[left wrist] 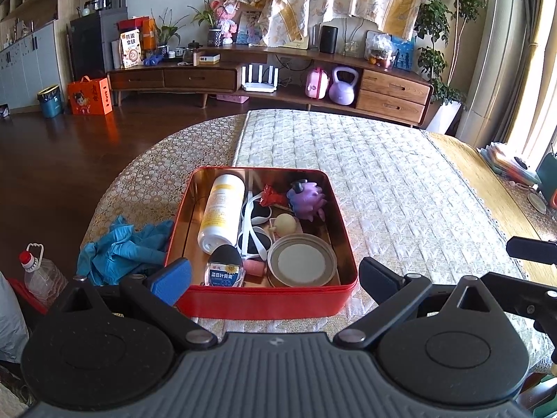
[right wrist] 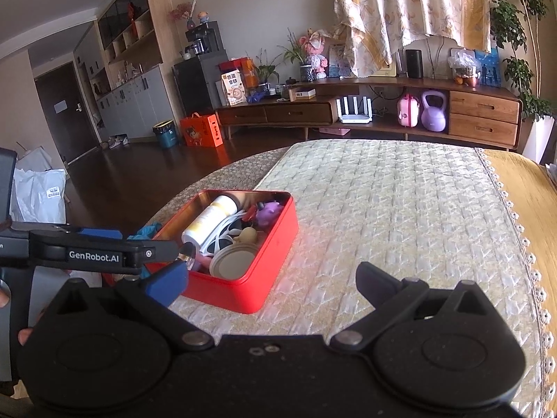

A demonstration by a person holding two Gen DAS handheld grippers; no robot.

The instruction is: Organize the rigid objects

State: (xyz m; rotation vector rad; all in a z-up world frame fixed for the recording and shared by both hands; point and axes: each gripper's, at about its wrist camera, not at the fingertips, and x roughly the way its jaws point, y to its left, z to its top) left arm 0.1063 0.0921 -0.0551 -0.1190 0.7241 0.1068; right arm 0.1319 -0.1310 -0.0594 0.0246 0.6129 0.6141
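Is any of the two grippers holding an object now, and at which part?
Nothing is held. The left gripper and the right gripper are both open and empty; the objects lie in the red tin.

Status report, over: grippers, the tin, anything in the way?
Left gripper open, empty, at red tin. Right gripper open, empty. Tin full: bottle, purple toy. Blue gloves beside tin.

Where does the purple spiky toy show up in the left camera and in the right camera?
Left wrist view: the purple spiky toy sits in the far right part of the red tin, just above centre.
Right wrist view: purple spiky toy left of centre, at the tin's far end.
Shared landmark: the white bottle lying in the tin.
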